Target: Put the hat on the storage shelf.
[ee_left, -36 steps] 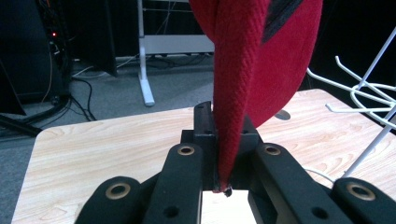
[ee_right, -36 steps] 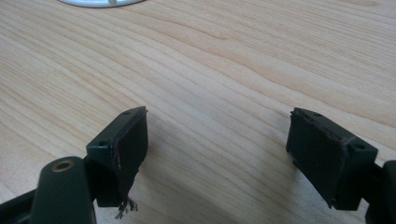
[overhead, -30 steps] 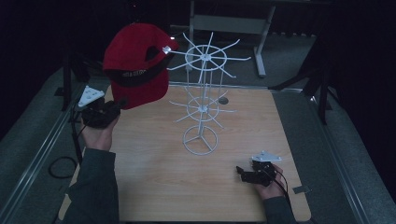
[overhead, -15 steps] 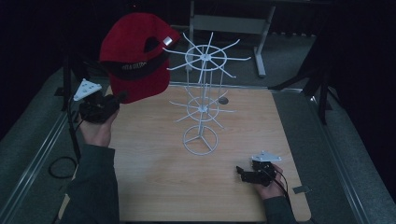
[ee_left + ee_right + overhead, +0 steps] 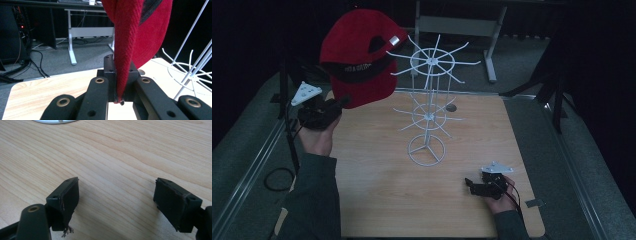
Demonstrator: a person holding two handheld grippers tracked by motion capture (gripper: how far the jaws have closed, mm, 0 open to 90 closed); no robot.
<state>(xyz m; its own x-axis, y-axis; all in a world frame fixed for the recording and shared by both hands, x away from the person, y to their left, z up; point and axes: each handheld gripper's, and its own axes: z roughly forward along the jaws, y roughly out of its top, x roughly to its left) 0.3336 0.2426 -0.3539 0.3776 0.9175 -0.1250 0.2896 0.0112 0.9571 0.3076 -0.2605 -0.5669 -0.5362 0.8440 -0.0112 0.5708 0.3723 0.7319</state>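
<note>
Red cap [image 5: 357, 60]: fabric cap with a dark inner band and a metal strap buckle at the back opening. Held aloft above the left rear part of the worktop [image 5: 377, 200], just left of the top tier of the white wire rack [image 5: 428, 112] and apart from its prongs as far as the high view shows. Its lower edge, the brim, hangs down into the left claw [image 5: 343, 101].

Left claw: jaws closed tight on the brim edge; in the left gripper view the red fabric [image 5: 125, 50] runs straight down between the two black jaws and is pinched at its bottom seam. A grey three-cornered plate [image 5: 305, 93] sits on top of the gripper. The person's left hand [image 5: 318, 140] grips the body from below, sleeve trailing toward the near edge.

White wire rack: two tiers of radiating prongs on a central stem, round ring base standing upright near the worktop's middle. Its base and lower prongs appear at the right edge of the left gripper view.

Right claw [image 5: 116, 200]: jaws wide apart, nothing between them, low over bare wood grain; the rack's ring base [image 5: 53, 121] shows at the top edge. In the high view it rests at the near right of the worktop in the person's right hand [image 5: 499, 200], well apart from the cap.

Worktop: pale wood-grain board.
</note>
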